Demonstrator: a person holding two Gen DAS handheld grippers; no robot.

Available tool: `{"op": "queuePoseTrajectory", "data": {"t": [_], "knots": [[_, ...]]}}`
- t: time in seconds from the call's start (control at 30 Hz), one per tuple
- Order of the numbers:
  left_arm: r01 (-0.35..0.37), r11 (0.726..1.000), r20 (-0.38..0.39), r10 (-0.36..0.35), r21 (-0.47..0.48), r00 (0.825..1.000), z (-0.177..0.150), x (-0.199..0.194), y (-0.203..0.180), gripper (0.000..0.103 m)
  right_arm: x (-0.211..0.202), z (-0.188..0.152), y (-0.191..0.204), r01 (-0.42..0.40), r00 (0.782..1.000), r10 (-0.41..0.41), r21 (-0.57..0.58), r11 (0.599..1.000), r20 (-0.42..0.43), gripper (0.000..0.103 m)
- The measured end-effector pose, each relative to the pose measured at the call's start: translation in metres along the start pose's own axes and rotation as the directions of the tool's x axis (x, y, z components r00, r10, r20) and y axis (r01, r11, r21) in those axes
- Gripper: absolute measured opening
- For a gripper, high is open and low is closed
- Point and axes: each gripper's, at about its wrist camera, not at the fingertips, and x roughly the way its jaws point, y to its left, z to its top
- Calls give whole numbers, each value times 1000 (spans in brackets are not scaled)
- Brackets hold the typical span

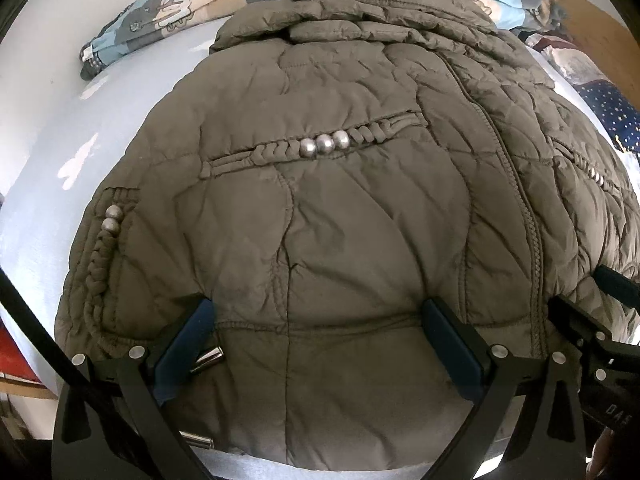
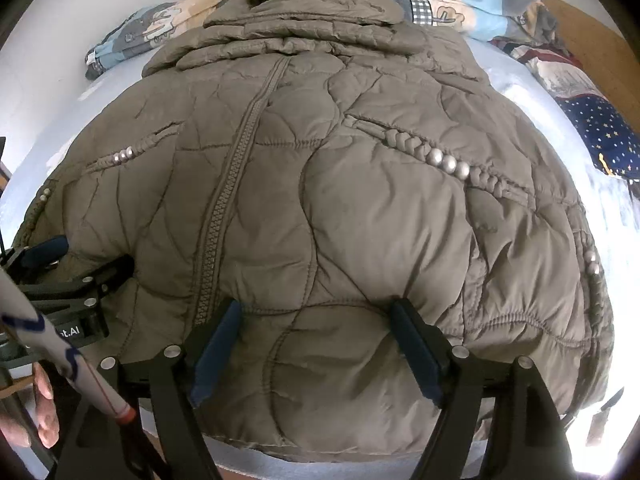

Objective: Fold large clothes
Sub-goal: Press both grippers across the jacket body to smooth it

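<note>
Right wrist alone shows fingers (image 2: 44,412) — both claws (image 1: 316,320) (image 2: 316,320) spread apart on jacket (image 1: 320,220).

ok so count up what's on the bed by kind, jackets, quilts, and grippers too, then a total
Jackets: 1, olive quilted jacket
Quilts: 2, cartoon-print quilt and starry blue quilt
Grippers: 2, left gripper and right gripper, both open over the hem
Total: 5
</note>
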Motion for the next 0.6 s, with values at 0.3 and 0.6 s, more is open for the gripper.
{"op": "queuePoseTrajectory", "data": {"t": [0.3, 0.6], "knots": [[26, 1000, -23, -26, 11, 999, 6, -5, 7, 103, -7, -2, -9, -70, 998, 70, 11, 998, 9, 83], [-32, 997, 199, 19, 65, 980, 19, -45, 17, 103, -44, 9, -43, -29, 991, 17, 94, 995, 133, 79]]}}
